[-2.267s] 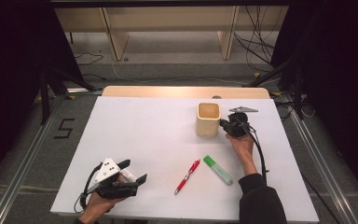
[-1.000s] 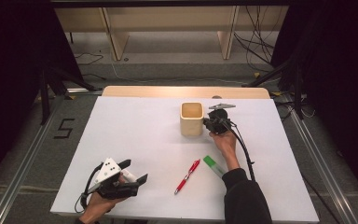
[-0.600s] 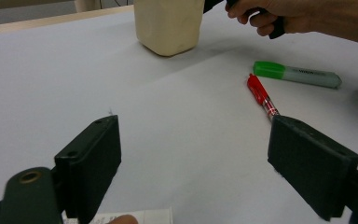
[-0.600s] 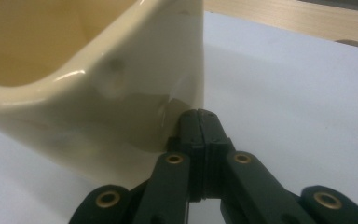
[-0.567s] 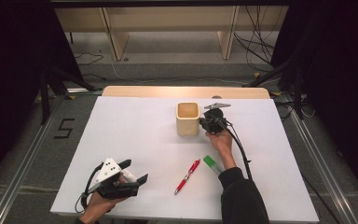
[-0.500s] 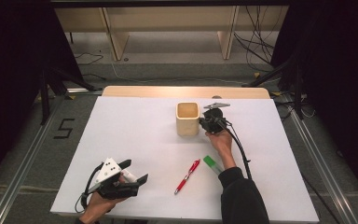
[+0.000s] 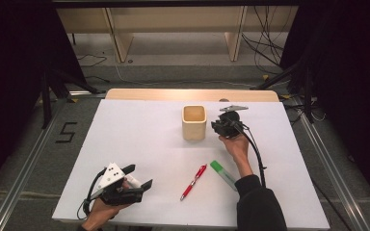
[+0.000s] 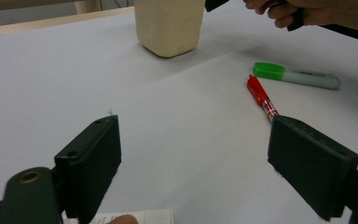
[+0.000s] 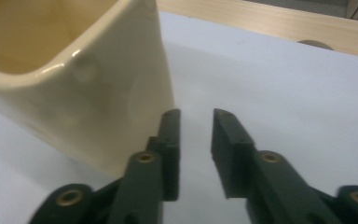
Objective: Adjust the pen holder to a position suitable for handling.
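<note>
- The cream, square-sided holder cup (image 7: 194,122) stands upright on the white table top (image 7: 135,139), in the far half and a little right of the middle; its open mouth faces up
- The right gripper (image 7: 218,127) sits just right of the cup, held in the person's right hand (image 7: 236,146), with a grey three-cornered plate on its far side and a black cable trailing back along the dark sleeve
- In the right gripper view its jaws have just been opening: they now stand a small gap apart with nothing between them, and the left jaw lies right beside the cup's (image 9: 74,88) wall; I cannot tell whether it touches
- The red pen (image 7: 193,182) lies flat on the table in the near half, right of the middle, slanting from near-left to far-right
- The green highlighter with a pale grey body (image 7: 223,173) lies just right of the pen, slanting the other way, its green cap at the far end; the two are close but apart
- The left gripper (image 7: 136,177) rests at the near left corner of the table in the person's left hand (image 7: 101,209), its jaws pointing right
- In the left gripper view its black jaws stand wide apart and bare, with the pen (image 8: 261,98), the highlighter (image 8: 296,77) and the cup (image 8: 168,25) all well beyond them
- A pale wooden board (image 7: 192,95) runs along the table's far edge
</note>
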